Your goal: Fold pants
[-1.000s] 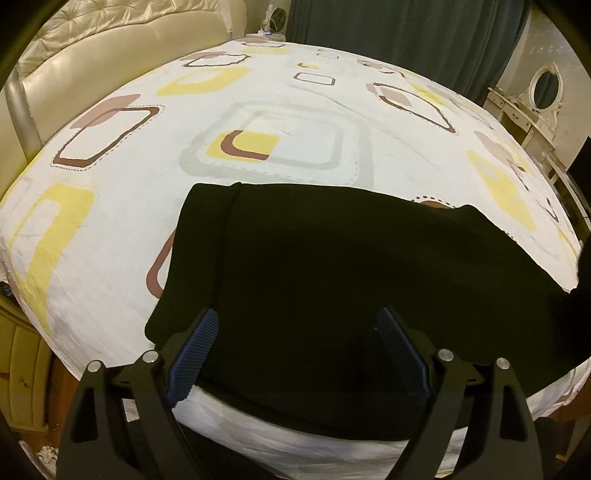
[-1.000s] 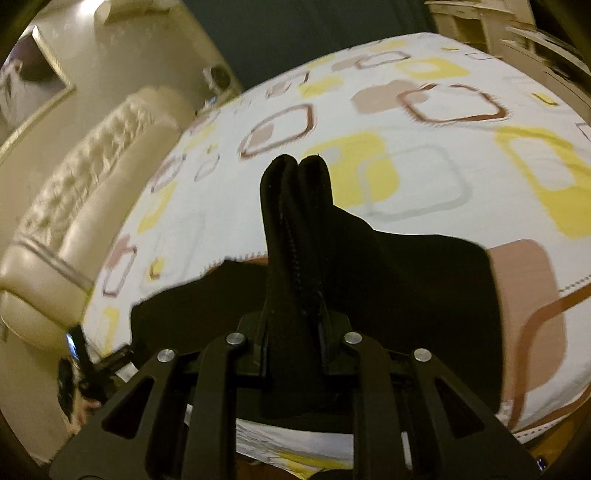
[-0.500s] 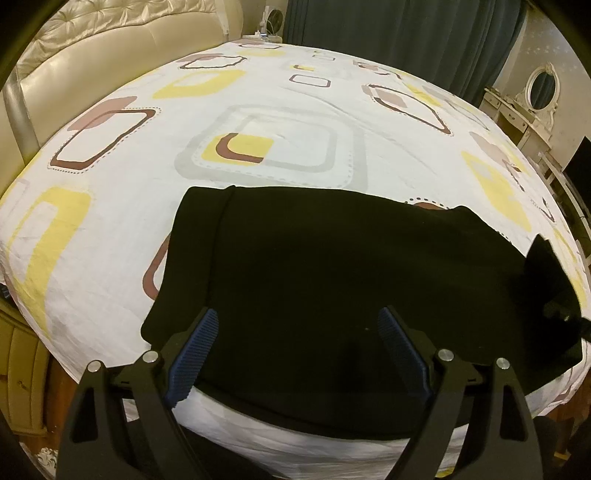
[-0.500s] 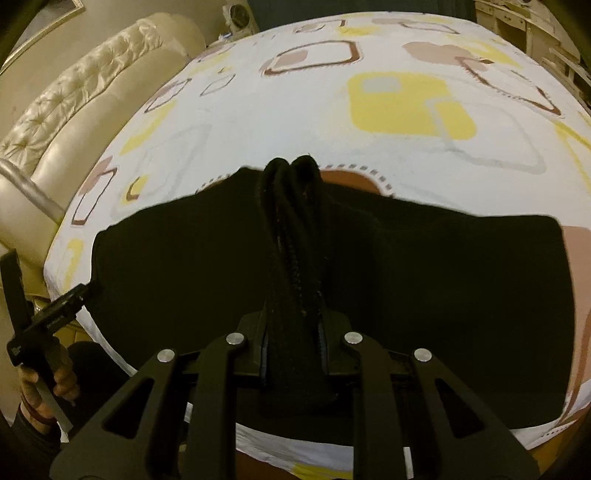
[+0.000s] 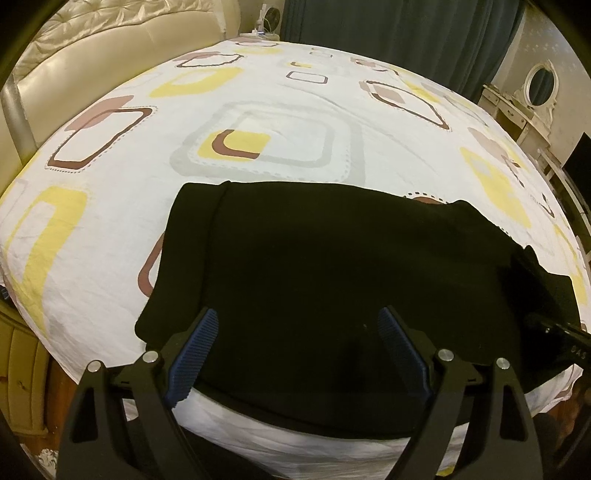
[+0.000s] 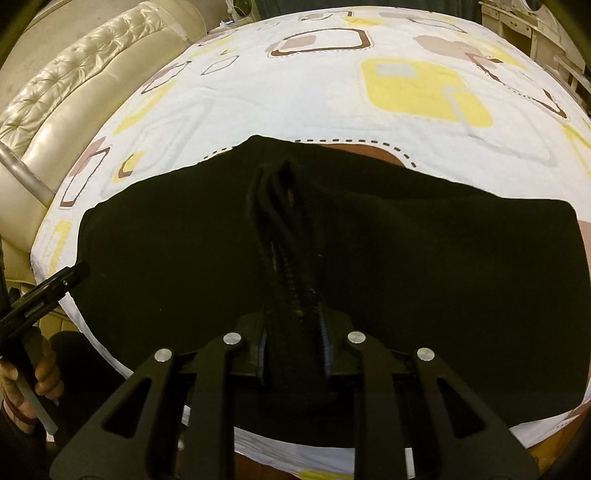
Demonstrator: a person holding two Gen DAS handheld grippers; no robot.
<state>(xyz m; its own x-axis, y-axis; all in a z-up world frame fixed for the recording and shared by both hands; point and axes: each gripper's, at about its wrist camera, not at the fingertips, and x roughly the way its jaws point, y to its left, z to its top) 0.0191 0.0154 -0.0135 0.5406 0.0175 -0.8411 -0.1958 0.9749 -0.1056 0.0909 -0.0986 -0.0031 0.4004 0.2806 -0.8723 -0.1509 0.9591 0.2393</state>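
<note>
Black pants [image 5: 314, 258] lie spread across the near edge of the patterned bed sheet [image 5: 277, 110]. My left gripper [image 5: 297, 314] hovers open over their near left part, with nothing between its blue pads [image 5: 192, 354]. My right gripper [image 6: 293, 325] holds a bunched ridge of the pants' fabric [image 6: 280, 206] that stands up between its pads, and its jaws are opening slightly. The rest of the pants [image 6: 443, 258] lies flat below it. In the left wrist view the right gripper [image 5: 554, 328] shows at the right edge, low over the pants' right end.
A cream tufted headboard [image 5: 92, 44] borders the bed on the left. Dark curtains [image 5: 388, 33] hang behind, and a white dressing table with an oval mirror [image 5: 535, 92] stands at the right. A hand [image 6: 37, 373] holds the left gripper [image 6: 48, 291] at the bed's near left.
My right gripper has swung over and down with the fabric bunch, laying the lifted part onto the pants. The bunch now looks looser. The left gripper has stayed still.
</note>
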